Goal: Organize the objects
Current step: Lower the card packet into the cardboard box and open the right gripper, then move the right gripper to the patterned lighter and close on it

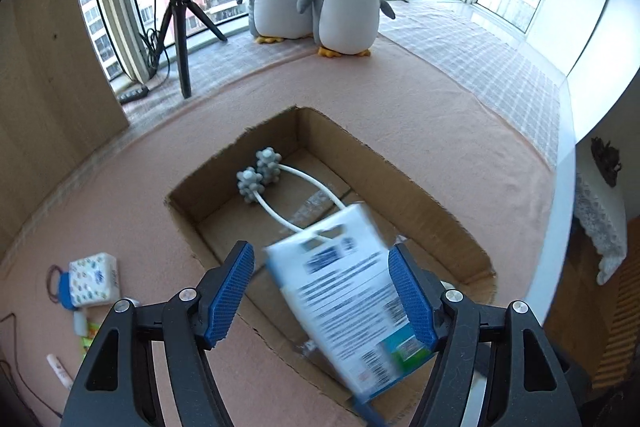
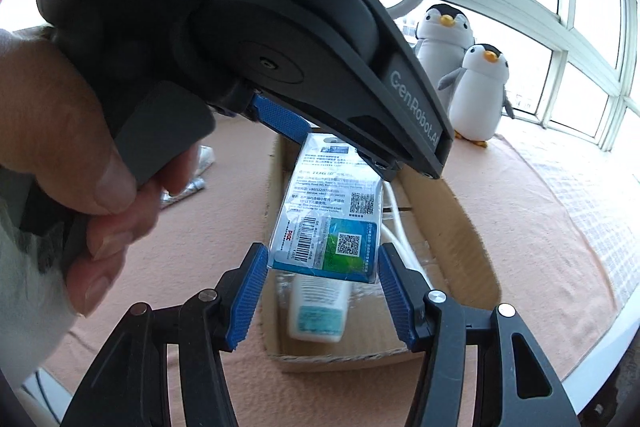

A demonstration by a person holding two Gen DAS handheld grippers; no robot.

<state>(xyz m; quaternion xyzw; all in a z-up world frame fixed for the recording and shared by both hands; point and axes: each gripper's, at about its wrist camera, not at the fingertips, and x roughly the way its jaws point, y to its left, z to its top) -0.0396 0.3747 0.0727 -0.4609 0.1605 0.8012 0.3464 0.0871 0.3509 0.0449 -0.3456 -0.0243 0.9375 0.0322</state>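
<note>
The right gripper is seen nearest, its jaws set just wide enough to flank the lower end of a printed package. Whether the pads actually press on it cannot be told, since both sit right at its edges. The left gripper, held in a hand, is spread wide: the package lies against one pad only and is clear of the other, so nothing is gripped there.

The package is hanging tilted over the near end of an open cardboard box, above a white tube that is blurred on the box floor. A white-handled roller massager lies further back in the box, against its far wall.

The step in hand is judged to be the placing of the package into the box. It would be done well if the package were lowered flat beside the tube rather than dropped on it, kept clear of the cardboard rim, and let go only once it is supported. A tissue pack is left on the worktop to the side. Two plush penguins stand by the window beyond.
</note>
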